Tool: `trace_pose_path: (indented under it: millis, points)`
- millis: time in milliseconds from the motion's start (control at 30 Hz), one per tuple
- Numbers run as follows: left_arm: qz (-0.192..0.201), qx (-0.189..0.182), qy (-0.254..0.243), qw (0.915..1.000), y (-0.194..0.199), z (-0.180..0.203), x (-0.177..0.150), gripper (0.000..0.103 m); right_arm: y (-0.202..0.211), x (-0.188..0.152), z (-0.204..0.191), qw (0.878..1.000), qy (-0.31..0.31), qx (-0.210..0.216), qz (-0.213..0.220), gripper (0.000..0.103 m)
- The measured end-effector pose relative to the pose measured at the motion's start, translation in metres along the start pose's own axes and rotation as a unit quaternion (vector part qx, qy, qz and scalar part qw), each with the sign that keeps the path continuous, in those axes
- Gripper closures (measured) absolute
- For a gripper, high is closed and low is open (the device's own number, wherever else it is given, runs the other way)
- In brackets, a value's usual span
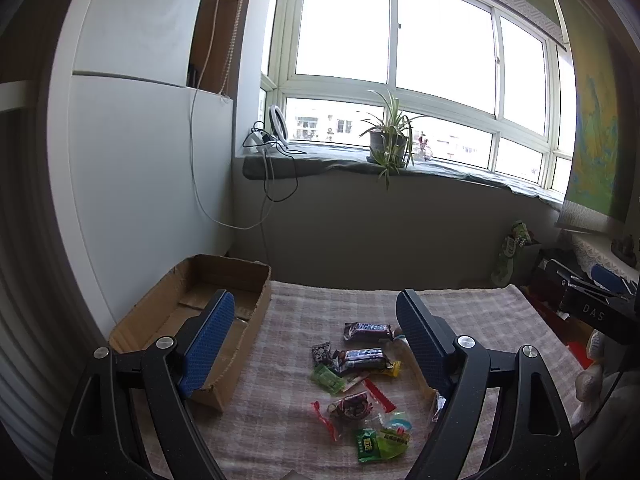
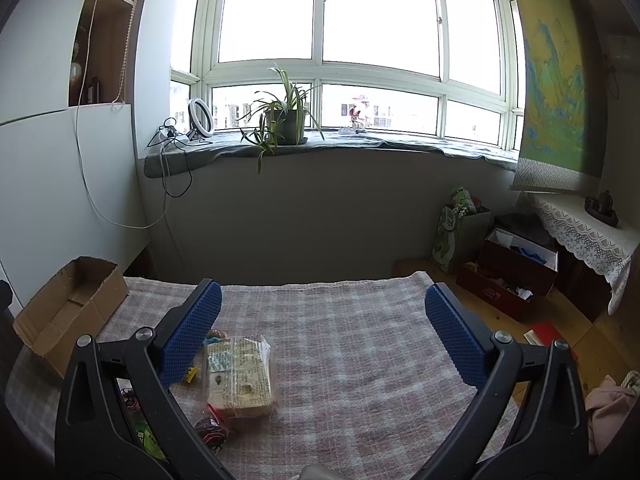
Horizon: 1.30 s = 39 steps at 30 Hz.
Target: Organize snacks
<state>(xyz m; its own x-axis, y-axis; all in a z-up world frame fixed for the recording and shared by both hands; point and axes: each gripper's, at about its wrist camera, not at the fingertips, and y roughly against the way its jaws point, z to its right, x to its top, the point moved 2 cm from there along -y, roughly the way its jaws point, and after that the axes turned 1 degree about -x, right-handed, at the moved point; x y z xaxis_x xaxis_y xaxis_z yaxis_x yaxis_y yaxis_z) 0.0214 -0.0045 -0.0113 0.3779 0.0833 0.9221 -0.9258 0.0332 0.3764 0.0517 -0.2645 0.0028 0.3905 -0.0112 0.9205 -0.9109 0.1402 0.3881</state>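
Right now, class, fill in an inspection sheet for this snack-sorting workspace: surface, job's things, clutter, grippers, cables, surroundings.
Surface: pink-and-grey checked cloth, flat.
Job's things: open brown cardboard box at the left edge, nothing seen inside; two dark Snickers bars, small green and red candy wrappers, clear-wrapped sandwich cracker pack, all loose on the cloth.
Clutter: nothing seen.
Grippers: left hand-held gripper open, holding nothing; right hand-held gripper open, holding nothing.
Cables: black and white cords hang off the sill.
Surroundings: potted spider plant, white ring light, red storage boxes.
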Motion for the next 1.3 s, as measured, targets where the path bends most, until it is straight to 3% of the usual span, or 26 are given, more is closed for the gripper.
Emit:
trace_pose_path:
  millis: [1300]
  points:
    - [0.001,-0.002,0.001,1.0000,0.0020,0.0013,-0.0015,0.020,-0.0001,-0.0013,-0.0035,1.000,0.002,0.002,-0.002,0.000]
